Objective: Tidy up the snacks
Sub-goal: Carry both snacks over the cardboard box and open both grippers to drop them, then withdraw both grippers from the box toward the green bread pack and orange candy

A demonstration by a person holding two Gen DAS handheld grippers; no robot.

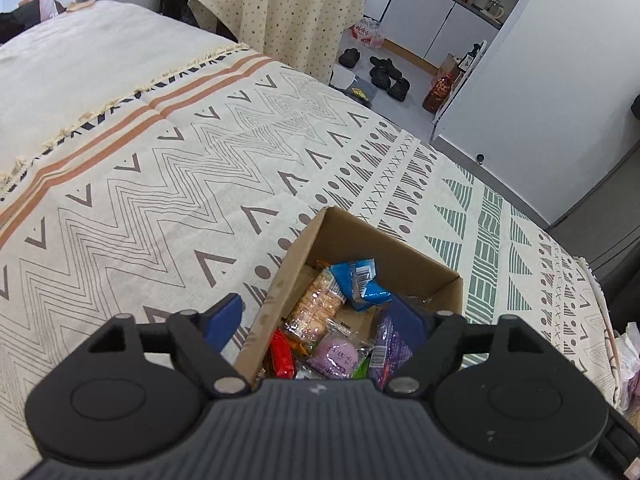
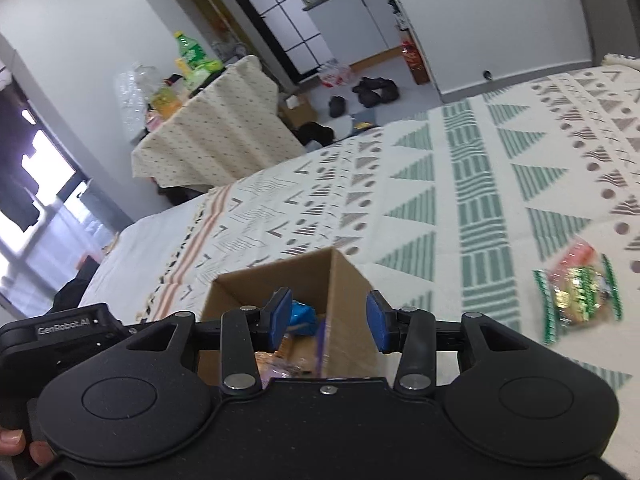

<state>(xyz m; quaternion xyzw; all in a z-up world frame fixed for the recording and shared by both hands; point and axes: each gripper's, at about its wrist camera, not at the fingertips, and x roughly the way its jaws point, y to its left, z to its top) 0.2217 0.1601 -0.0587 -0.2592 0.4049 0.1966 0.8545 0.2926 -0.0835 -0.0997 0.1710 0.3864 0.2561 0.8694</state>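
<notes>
Box: I see the cardboard box (image 1: 304, 248) sitting on the patterned bedspread (image 1: 140, 200), toward its green-striped end, already holding several packets.
Packed so far: a blue packet (image 1: 360, 284), a clear sleeve of round crackers (image 1: 318, 306), a red packet (image 1: 282, 354), a lilac round snack (image 1: 340, 356) and a purple wrapper (image 1: 390, 344) lie loose inside.
Left gripper: my left gripper (image 1: 320, 322) hangs over the box mouth with its blue pads spread wide, one outside the box's left wall, the other over the contents; nothing is pinched between them.
Right gripper: my right gripper (image 2: 328, 318) is part open over the same box (image 2: 312, 276), pads apart and empty.
Still out: one green-edged snack bag (image 2: 578, 288) lies on the bedspread (image 2: 480, 184) to the right of the box, well apart from it, blurred.
Progress: I judge most of it done; that bag is the only stray visible to me, though much of the bedspread lies out of view.
Next: likely my right gripper's job.
</notes>
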